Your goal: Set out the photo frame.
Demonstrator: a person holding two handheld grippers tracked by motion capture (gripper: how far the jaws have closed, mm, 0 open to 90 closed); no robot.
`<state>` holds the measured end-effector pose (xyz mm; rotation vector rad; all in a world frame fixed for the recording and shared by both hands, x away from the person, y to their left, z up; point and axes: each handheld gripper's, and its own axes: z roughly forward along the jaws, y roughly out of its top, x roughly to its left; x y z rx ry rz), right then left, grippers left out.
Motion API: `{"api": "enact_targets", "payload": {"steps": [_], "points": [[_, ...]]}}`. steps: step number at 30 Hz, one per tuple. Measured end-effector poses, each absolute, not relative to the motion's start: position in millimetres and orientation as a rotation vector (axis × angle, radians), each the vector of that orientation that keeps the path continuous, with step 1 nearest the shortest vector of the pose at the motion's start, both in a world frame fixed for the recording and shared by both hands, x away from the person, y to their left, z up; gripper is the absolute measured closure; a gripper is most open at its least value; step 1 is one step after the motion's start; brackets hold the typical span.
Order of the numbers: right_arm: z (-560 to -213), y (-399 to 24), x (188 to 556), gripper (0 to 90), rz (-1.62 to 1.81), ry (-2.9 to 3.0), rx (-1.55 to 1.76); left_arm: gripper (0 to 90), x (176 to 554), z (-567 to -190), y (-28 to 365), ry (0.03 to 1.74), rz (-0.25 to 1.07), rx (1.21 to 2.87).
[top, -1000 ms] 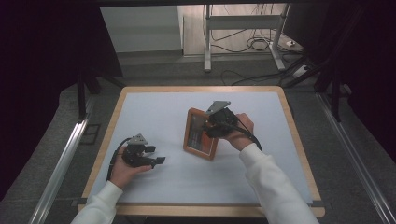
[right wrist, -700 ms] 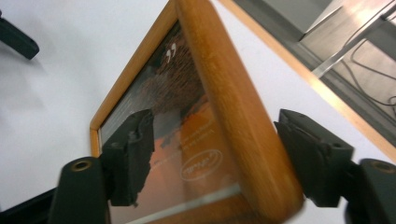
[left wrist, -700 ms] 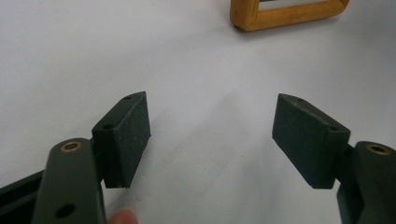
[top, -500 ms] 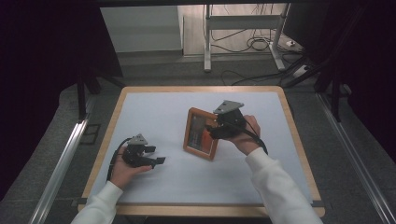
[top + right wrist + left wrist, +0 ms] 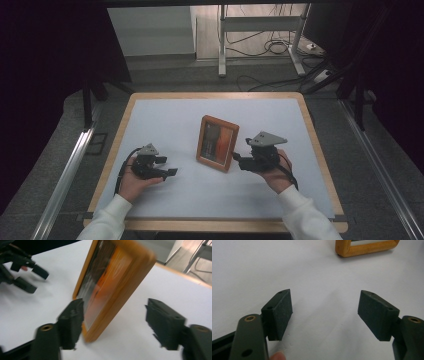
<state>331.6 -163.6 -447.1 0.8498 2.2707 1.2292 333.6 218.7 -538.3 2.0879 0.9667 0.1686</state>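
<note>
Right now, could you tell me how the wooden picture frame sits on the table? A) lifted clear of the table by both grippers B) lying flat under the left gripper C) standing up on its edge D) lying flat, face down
C: the wooden picture frame stands on its lower edge on the table, leaning slightly, with the right gripper beside it, jaws apart.

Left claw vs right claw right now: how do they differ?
The left claw has only bare white table between its jaws, well short of the picture frame; the right claw has the frame's corner between its jaws, one pad at its face. The left claw looks sharp; the right claw, whose jaws have just been closing, looks blurred. Both are open and hand-held.
</note>
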Motion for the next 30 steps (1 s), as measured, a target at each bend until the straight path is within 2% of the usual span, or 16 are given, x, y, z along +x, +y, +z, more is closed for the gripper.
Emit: {"api": "enact_targets", "payload": {"steps": [1,3,5,11,22,30], "points": [[-451.0,-163.9,328.8,41.9,1.223,2.274,0.855,27.3,333.6,-538.4,218.5,0.966,0.169,2.090],[-458.2,-165.0,323.6,58.6,1.209,2.254,0.861,27.3,333.5,-538.6,218.0,0.965,0.168,2.092],[-464.9,-166.0,319.5,70.9,1.233,2.262,0.859,27.3,333.2,-538.7,217.6,0.964,0.167,2.093],[-481.1,-158.8,312.8,88.4,1.219,2.365,0.781,27.3,333.3,-539.0,217.1,0.964,0.169,2.094],[-511.6,-121.9,316.5,89.8,1.119,2.503,0.687,27.3,332.7,-539.4,216.6,0.965,0.168,2.091],[-519.4,-114.9,325.4,89.8,1.071,2.499,0.699,27.3,332.8,-539.9,215.8,0.960,0.171,2.101]]}}
